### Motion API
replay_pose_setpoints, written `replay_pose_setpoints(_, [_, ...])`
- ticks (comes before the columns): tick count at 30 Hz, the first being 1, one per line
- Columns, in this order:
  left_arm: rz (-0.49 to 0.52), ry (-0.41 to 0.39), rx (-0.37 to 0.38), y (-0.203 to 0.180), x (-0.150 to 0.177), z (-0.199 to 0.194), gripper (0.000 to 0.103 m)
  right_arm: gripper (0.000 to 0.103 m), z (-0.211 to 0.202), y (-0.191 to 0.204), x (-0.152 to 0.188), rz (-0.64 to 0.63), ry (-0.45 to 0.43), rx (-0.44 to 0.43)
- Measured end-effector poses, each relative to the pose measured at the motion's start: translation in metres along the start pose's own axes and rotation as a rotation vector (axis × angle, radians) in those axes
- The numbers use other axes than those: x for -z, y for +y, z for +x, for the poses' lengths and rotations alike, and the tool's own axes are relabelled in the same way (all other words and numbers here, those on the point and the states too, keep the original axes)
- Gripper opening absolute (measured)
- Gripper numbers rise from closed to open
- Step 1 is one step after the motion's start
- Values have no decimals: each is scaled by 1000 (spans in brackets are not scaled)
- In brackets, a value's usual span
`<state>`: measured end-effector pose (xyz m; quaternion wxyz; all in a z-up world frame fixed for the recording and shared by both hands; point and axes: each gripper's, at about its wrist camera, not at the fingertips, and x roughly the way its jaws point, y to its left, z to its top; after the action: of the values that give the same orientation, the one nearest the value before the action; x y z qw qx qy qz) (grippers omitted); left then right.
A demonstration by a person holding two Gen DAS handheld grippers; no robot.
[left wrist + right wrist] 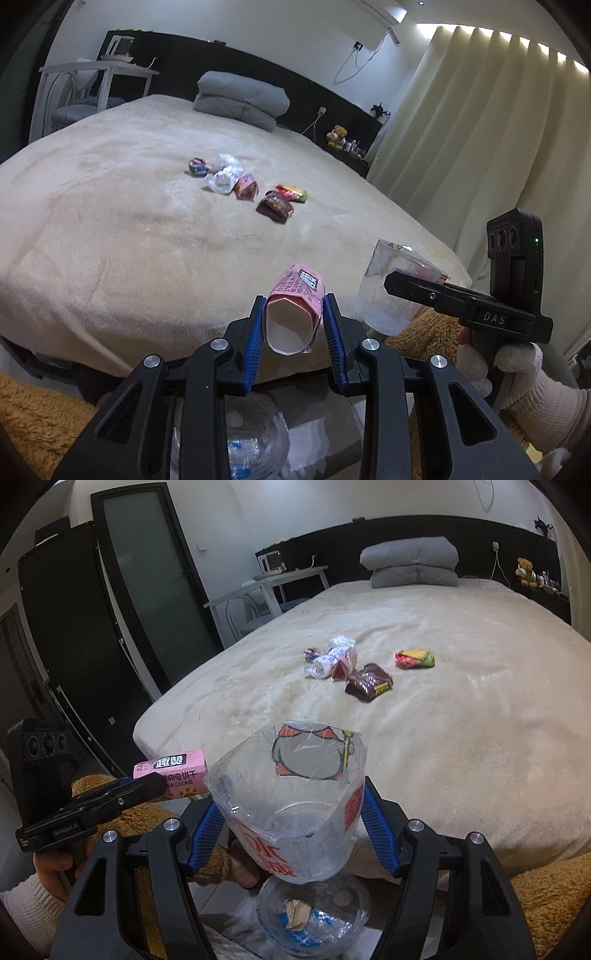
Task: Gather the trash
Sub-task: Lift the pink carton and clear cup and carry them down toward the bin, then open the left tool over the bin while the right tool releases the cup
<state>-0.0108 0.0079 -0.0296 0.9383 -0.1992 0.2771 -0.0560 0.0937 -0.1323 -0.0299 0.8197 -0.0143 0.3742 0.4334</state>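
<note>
My left gripper (294, 300) is shut on a pink cookie box (293, 314), its open end facing the camera, just off the bed's near edge. The same box (173, 771) shows at the left of the right wrist view. My right gripper (291, 801) is shut on a clear cut-off plastic bottle (295, 812) with red print. Below both, a clear bag (314, 915) on the floor holds crumpled trash. Several wrappers lie mid-bed: a brown one (275, 207), a red-yellow-green one (291, 192), a small pink carton (245, 187) and white crumpled plastic (223, 177).
The cream bed (110, 240) fills the middle, with a folded grey duvet (242, 99) at its head. A white desk and chair (85, 85) stand far left, curtains (480, 129) right. Dark wardrobe doors (85, 646) flank the bed. Brown fuzzy fabric (550, 897) lies near the floor.
</note>
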Motion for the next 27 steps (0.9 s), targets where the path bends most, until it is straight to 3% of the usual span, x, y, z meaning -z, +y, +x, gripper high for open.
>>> replay_pose_setpoints(10, [-65,221,-81,16,24,29,30,68,53,-1,35,113,267,-91])
replay_pose_setpoints(13, [-60,275,-125,17,31,39,30,68,66,-5,41,142,330,-83])
replay_pose_setpoints(27, [-139,592,-178,43,62,106,30,68,131,-44,76,359,630,-21])
